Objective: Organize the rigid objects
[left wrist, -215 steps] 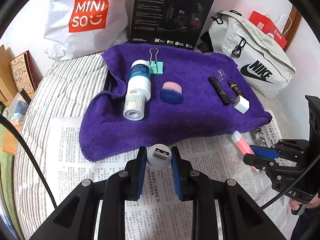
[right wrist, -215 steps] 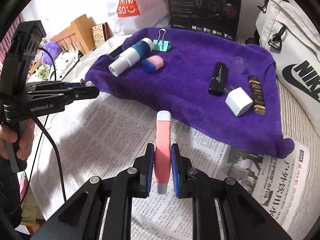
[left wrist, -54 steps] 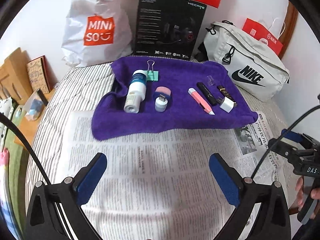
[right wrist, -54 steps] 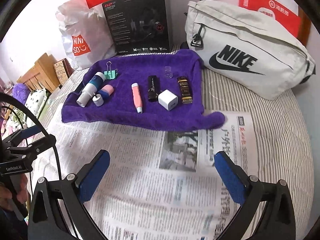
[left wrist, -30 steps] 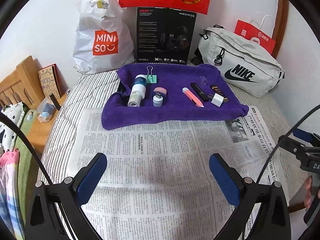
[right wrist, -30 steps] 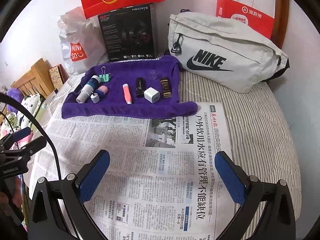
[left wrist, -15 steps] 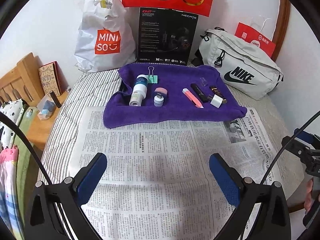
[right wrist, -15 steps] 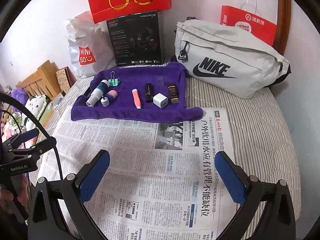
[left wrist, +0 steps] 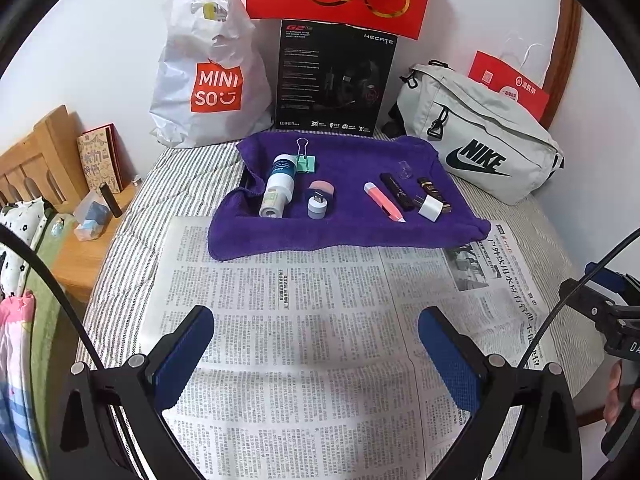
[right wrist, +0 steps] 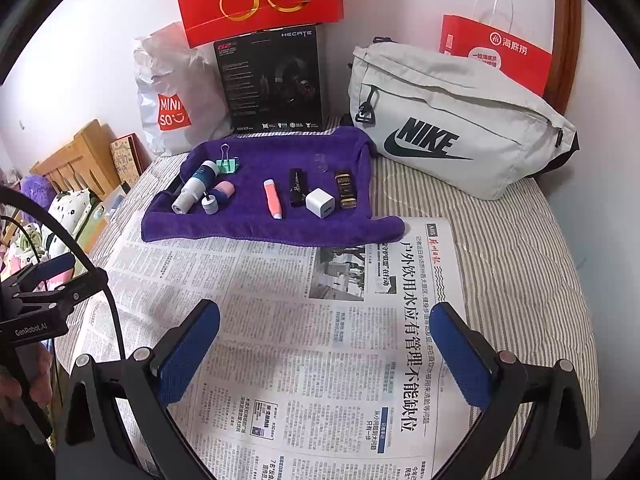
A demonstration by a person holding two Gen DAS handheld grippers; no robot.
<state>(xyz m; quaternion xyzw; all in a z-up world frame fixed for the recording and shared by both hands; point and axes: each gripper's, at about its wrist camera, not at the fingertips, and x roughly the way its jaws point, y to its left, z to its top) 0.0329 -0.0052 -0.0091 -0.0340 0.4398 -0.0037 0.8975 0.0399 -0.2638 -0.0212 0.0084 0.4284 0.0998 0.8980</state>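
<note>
Left wrist view: left gripper (left wrist: pixel 316 344) at bottom of frame, jaws spread wide, nothing between the blue pads. Right wrist view: right gripper (right wrist: pixel 328 340) likewise wide apart and empty, low in frame over the newspaper (right wrist: pixel 320 320).

All small items sit on the purple towel (right wrist: pixel 256 224) in upper centre of frame, well apart from both grippers. From left to right across the towel in the right view: white-and-teal bottle (right wrist: pixel 195 187) lying on its side with a green binder clip (right wrist: pixel 228 162) behind it, small round USB plug (right wrist: pixel 209 203) touching a pink-and-blue puff (right wrist: pixel 223 192), pink tube (right wrist: pixel 273 198), black tube (right wrist: pixel 297 187), white charger cube (right wrist: pixel 320 202), dark brown-gold tube (right wrist: pixel 345 189). A clear cap (right wrist: pixel 320 162) lies toward the towel's far edge.

Judgement: no loose item shows on the newspaper, so the gathering looks complete or nearly so. Possibly left: straightening the row, which is roughly aligned only.
</note>
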